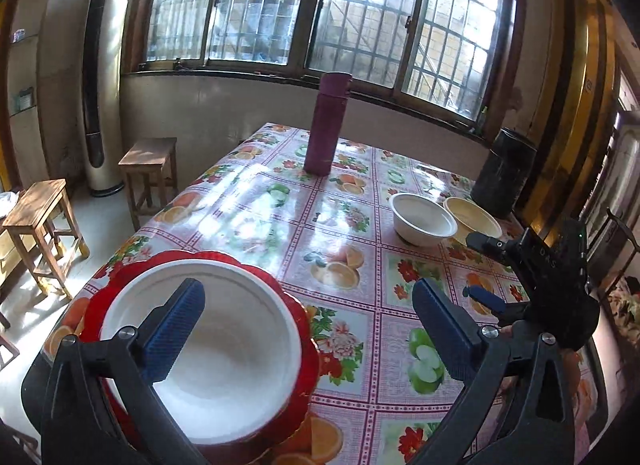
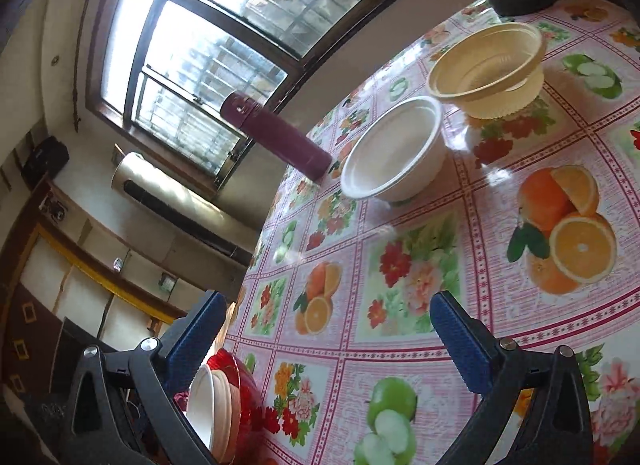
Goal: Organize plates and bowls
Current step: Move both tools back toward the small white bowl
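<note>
- Though both the left gripper (image 1: 308, 329) and right gripper (image 2: 328, 339) hang spread and empty, the white bowl (image 2: 394, 153) looks light, thin — likely flexible.
- Pinch its rim gently; the cream bowl (image 2: 490, 65) beside it probably handles alike.

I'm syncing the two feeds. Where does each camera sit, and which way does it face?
Left wrist: above the red plate and its white bowl, facing the window; own open fingers and right gripper show.
Right wrist: rolled sideways, facing the loose white bowl and yellow bowl; own open fingers show.
Shared: bowls, maroon flask.

Open tablecloth (image 1: 280, 225) between stacked bowl (image 1: 224, 345) and bottle (image 1: 326, 125).
</note>
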A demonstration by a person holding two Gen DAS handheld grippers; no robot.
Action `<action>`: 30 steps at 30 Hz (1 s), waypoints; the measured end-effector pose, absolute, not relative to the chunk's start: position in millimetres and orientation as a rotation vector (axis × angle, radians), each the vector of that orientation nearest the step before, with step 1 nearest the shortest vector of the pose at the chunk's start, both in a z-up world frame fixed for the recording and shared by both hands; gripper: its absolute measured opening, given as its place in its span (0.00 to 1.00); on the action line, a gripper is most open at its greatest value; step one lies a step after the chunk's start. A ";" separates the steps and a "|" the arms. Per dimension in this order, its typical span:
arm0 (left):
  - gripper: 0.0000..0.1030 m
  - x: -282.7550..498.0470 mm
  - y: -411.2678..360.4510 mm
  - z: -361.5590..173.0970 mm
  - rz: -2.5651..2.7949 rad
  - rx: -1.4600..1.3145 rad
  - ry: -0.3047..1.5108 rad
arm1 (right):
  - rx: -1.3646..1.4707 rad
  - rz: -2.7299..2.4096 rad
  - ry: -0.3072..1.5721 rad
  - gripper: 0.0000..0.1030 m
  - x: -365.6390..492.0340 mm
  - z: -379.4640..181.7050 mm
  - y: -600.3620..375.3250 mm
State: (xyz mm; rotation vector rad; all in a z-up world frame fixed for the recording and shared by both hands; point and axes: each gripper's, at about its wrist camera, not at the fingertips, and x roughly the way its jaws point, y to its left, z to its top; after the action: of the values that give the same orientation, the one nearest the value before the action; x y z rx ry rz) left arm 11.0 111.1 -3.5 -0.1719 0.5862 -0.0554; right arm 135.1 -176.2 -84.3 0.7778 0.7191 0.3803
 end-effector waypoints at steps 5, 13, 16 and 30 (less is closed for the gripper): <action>1.00 31.0 55.9 -0.5 -0.096 -0.076 0.602 | 0.802 0.301 0.716 0.99 148.9 -89.0 -225.4; 1.00 90.3 -12.2 -4.4 -0.055 0.034 0.621 | 0.821 0.223 0.697 1.00 156.7 -92.2 -291.9; 1.00 108.4 -36.4 -3.4 -0.043 0.074 0.593 | 0.797 0.166 0.650 1.00 154.9 -86.0 -314.6; 1.00 126.0 -74.1 -4.5 -0.023 0.091 0.461 | 0.779 0.116 0.566 1.00 144.4 -73.7 -331.7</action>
State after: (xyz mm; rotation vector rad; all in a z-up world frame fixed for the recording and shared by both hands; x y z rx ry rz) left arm 126.0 -74.1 -4.5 0.0908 0.4605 -0.0234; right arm 144.4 -331.7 -73.7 0.7789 0.5662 0.1161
